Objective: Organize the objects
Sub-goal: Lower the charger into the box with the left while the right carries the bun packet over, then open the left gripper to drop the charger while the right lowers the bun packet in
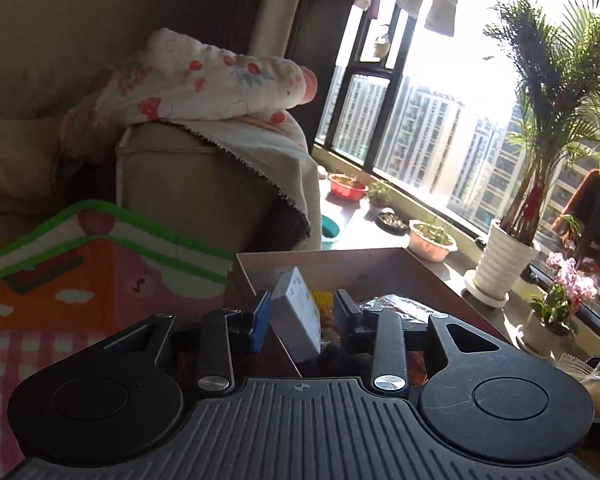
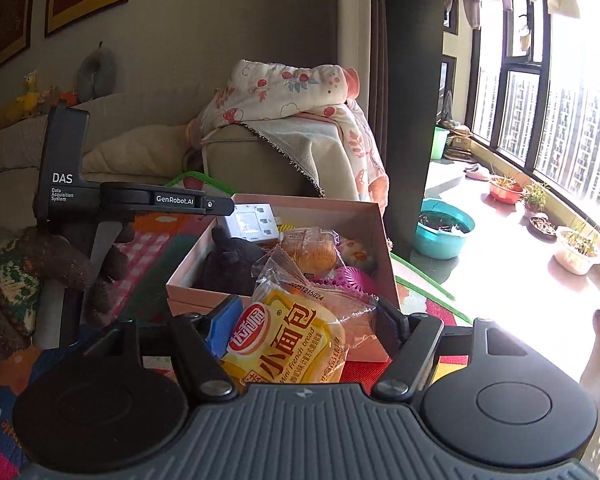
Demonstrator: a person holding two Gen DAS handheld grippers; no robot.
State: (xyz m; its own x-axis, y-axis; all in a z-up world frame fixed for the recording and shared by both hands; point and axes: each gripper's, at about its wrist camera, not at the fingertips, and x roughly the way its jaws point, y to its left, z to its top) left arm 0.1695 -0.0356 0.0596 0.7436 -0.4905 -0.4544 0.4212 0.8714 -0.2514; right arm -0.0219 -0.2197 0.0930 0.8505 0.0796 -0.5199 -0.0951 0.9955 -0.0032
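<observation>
A pink cardboard box [image 2: 188, 280] stands on the play mat and holds a white carton [image 2: 252, 222], a dark plush toy [image 2: 228, 262], a wrapped bread roll [image 2: 310, 254] and a pink ball [image 2: 356, 280]. My right gripper [image 2: 304, 320] is shut on a yellow packet of mini French bread [image 2: 288, 344], held just in front of the box's near wall. My left gripper [image 1: 302, 314] hangs over the box's left wall [image 1: 284, 344], its jaws apart around the white carton [image 1: 300, 316]; whether they touch it is unclear. The left gripper also shows from the side in the right wrist view [image 2: 224, 205].
A colourful play mat [image 1: 80, 280] lies under the box. A beige sofa arm [image 1: 188, 184] with a floral blanket [image 1: 204, 80] stands behind. A brown knitted plush [image 2: 24, 280] sits left. Plant pots [image 1: 496, 264] and a teal basin [image 2: 444, 230] line the window ledge.
</observation>
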